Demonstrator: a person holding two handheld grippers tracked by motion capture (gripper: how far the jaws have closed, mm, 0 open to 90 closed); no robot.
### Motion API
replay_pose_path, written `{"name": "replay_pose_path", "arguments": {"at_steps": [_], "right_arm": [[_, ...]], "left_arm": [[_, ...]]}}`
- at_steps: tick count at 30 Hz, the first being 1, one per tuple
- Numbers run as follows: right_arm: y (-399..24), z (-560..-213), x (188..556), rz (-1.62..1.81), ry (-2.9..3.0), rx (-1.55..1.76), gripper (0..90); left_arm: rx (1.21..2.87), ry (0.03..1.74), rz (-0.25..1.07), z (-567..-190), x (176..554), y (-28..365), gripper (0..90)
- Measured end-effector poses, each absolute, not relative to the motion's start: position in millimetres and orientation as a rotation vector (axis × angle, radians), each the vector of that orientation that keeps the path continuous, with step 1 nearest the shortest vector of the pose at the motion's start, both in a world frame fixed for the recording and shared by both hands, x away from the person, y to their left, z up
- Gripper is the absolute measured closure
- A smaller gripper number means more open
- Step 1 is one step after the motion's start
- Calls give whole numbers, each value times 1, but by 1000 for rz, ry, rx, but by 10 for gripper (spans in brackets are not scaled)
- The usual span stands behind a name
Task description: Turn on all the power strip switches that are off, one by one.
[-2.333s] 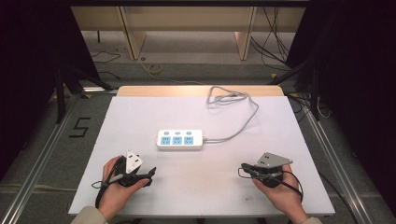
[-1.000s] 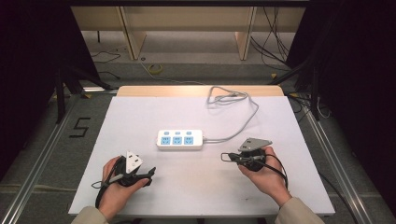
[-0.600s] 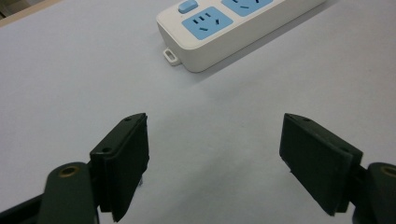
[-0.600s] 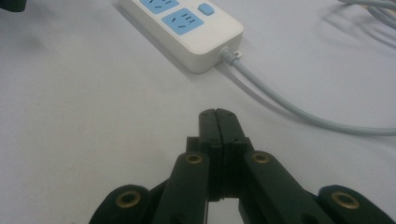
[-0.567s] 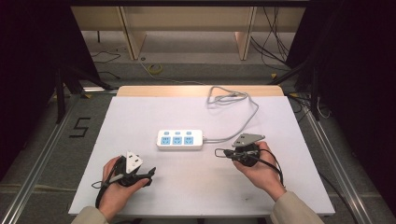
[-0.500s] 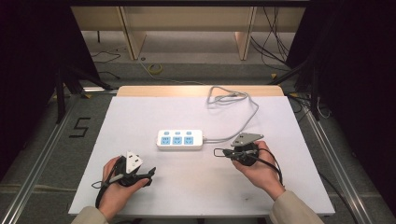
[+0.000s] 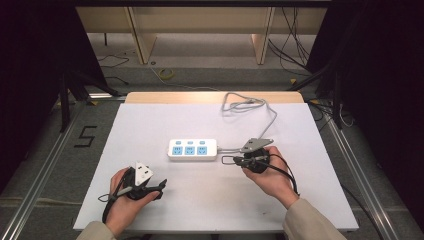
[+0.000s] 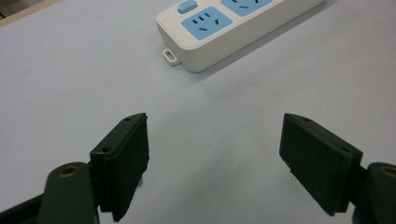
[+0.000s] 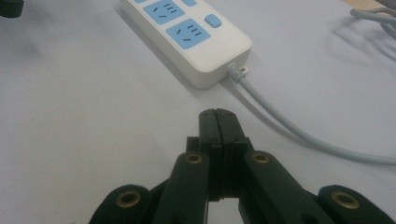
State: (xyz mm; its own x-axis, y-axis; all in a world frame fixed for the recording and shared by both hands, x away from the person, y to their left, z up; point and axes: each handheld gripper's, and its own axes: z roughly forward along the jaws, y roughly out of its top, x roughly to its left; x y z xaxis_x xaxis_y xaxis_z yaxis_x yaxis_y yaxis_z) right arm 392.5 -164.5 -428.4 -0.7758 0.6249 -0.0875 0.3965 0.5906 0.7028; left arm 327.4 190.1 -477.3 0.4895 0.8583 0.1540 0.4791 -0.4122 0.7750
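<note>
At about seven o'clock on the white bench, closest to the person, the left gripper lies low in the left hand, pointing toward three o'clock. In the left gripper view its two black fingers stand wide apart with bare bench surface between them, nothing held; the near end of the power strip sits beyond them toward one o'clock, well apart from the tips.

Farther in, at roughly four o'clock from the bench's middle, the right hand holds the right gripper, which points toward nine o'clock at the cord end of the strip. In the right gripper view its fingers are pressed flat together, gripping nothing, their tips on or just over the bench, near the strip's end but not touching it. The grey cord leaves that end through a ribbed collar and runs off toward four o'clock beside the closed fingers.

The power strip lies flat at the centre of the bench, long side across, three blue socket faces up with a small blue button behind each. From its three o'clock end the cord passes under the right gripper's grey plate, curves toward twelve o'clock and bunches into loose loops near the far edge, at about one o'clock.

Beyond the bench, the floor carries scattered cables and pale wooden furniture legs.
</note>
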Motion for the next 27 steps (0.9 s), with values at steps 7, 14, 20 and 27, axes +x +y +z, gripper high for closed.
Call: {"name": "replay_pose_path", "arguments": {"at_steps": [7, 14, 20, 27], "right_arm": [[-157, -427, 397, 981, 2503, 817, 900], [-151, -427, 401, 976, 2505, 817, 900], [-146, -423, 405, 972, 2508, 816, 900], [-139, -420, 411, 965, 2513, 816, 900]], "left_arm": [[2064, 1096, 726, -477, 327, 190, 240], [2063, 1097, 725, -477, 327, 190, 240], [2065, 1095, 725, -478, 327, 189, 240], [2068, 1093, 723, -478, 328, 189, 240]]}}
